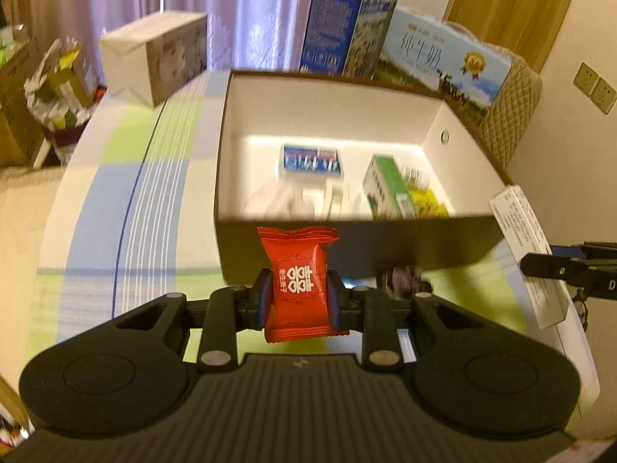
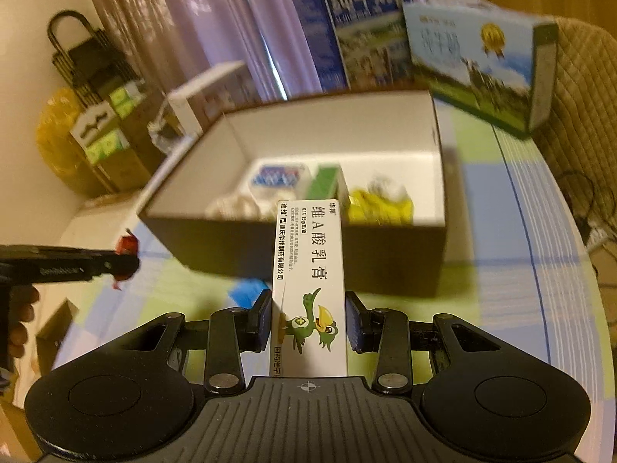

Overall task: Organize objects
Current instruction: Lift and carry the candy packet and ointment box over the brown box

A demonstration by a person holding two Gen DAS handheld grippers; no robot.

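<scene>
Storage box partly filled — several small packs inside. Left gripper clamped on red candy, right gripper clamped on ointment carton — both outside, undeposited.

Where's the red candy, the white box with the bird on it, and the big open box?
red candy (image 1: 299,277), left wrist view, middle of the wrapper.
bird box (image 2: 310,285), right wrist view, printed front face.
open box (image 1: 347,241), left wrist view, dark near wall.
</scene>
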